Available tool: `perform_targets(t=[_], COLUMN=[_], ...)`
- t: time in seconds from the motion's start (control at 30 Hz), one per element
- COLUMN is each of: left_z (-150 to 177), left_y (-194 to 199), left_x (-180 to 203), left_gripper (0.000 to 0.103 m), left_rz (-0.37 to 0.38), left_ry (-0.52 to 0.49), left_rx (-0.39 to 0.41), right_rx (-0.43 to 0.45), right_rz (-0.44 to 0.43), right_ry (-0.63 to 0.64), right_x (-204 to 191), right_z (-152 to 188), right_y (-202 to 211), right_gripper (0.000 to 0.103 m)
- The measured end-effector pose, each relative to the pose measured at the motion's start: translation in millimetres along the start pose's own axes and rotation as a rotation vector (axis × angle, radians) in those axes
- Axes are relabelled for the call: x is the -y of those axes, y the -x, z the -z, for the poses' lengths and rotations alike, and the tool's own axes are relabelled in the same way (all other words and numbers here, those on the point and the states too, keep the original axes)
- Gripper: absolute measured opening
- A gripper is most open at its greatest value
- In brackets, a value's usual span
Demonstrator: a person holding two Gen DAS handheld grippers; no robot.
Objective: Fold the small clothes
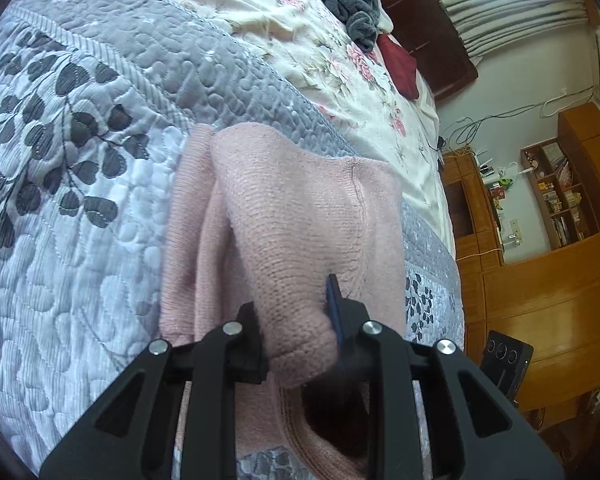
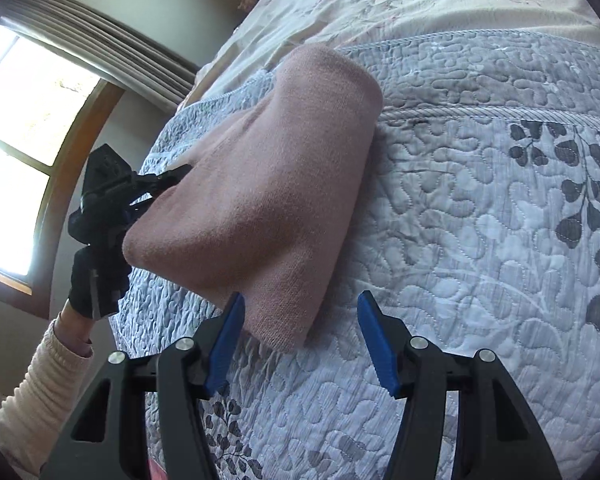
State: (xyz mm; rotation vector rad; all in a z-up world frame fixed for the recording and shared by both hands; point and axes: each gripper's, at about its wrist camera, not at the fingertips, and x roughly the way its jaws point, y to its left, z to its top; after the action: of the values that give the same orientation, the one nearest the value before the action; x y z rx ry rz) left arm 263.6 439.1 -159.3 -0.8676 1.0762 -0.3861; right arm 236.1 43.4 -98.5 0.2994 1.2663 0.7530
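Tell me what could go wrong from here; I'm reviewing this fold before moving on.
Only the left tool is shut on the pink knit garment, pinching one lifted edge. The thick fold could slip out and fall open. The right tool is open with the near corner between its fingers, so that corner may drag or shift on the quilt. The garment lies close to the bed's edge and might slide off.

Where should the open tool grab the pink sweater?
Grab the pink sweater at its free near corner, probably best. That corner sits just ahead of the open right tool, between its fingers, so come straight forward. The left tool is shut on the opposite edge, holding it up off the quilt.
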Motion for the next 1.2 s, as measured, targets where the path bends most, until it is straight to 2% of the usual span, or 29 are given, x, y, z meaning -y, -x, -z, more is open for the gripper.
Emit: perform_targets(t=[0.13, 0.27, 0.3, 0.4, 0.5, 0.57, 0.6, 0.63, 0.77, 0.8, 0.87, 0.9, 0.93, 1.0, 1.13, 1.2], left_z=[1.1, 6.7, 8.0, 13.3, 26.2, 40.4, 47.8, 55.3, 77.6, 80.3, 83.1, 82.3, 81.6, 80.1, 80.7, 85.0], left_y=[-9.8, -15.0, -12.8, 0.8, 29.3, 48.0, 53.8, 56.5, 38.7, 32.3, 20.7, 16.5, 14.5, 22.8, 50.4, 52.7], left_x=[-28.2, -52.9, -52.6, -42.7, -22.6, -8.0, -1.4, 5.0, 18.4, 18.9, 16.5, 13.7, 8.4, -2.1, -25.9, -40.6], left_gripper=[0.022, 0.023, 0.026, 0.029, 0.047, 0.05, 0.055, 0.062, 0.063, 0.061, 0.041, 0.015, 0.007, 0.006, 0.006, 0.006], left_rz=[-0.054, -0.023, -0.019, -0.056, -0.075, -0.059, -0.037, -0.025, -0.039, -0.04, -0.06, -0.036, 0.004, 0.053, 0.069, 0.037], left_ry=[0.007, 0.063, 0.066, 0.045, -0.021, -0.056, -0.07, -0.084, -0.103, -0.098, -0.084, -0.065, -0.027, 0.025, 0.052, 0.062], left_rx=[-0.026, -0.015, -0.007, -0.002, 0.029, 0.045, 0.044, 0.035, -0.052, -0.067, -0.085, -0.096, -0.113, -0.089, -0.032, -0.033], right_rx=[-0.019, -0.043, -0.05, -0.065, -0.058, -0.051, -0.051, -0.05, -0.049, -0.047, -0.045, -0.044, -0.041, -0.035, -0.032, -0.044], right_rz=[-0.007, 0.032, 0.047, 0.048, 0.027, 0.002, -0.007, -0.011, -0.026, -0.027, -0.026, -0.03, -0.037, -0.049, -0.102, -0.104], right_ry=[0.007, 0.013, 0.02, 0.023, 0.004, -0.02, -0.03, -0.038, -0.085, -0.088, -0.089, -0.089, -0.088, -0.089, -0.126, -0.154], right_x=[-11.5, -17.0, -18.2, -18.7, -14.8, -11.1, -8.9, -7.5, -3.1, -3.8, -5.5, -7.4, -8.6, -12.0, -7.5, -3.2], right_z=[0.5, 1.3, 2.2, 6.5, 12.6, 17.6, 20.1, 22.2, 27.6, 28.6, 31.2, 33.1, 33.0, 33.1, 30.5, 27.4], right_y=[-13.3, -27.8, -31.3, -36.5, -35.4, -35.3, -35.5, -36.6, -42.5, -42.9, -41.3, -39.9, -38.1, -34.7, -31.9, -39.9], right_gripper=[0.06, 0.06, 0.061, 0.061, 0.063, 0.064, 0.065, 0.065, 0.065, 0.065, 0.065, 0.065, 0.065, 0.065, 0.066, 0.066])
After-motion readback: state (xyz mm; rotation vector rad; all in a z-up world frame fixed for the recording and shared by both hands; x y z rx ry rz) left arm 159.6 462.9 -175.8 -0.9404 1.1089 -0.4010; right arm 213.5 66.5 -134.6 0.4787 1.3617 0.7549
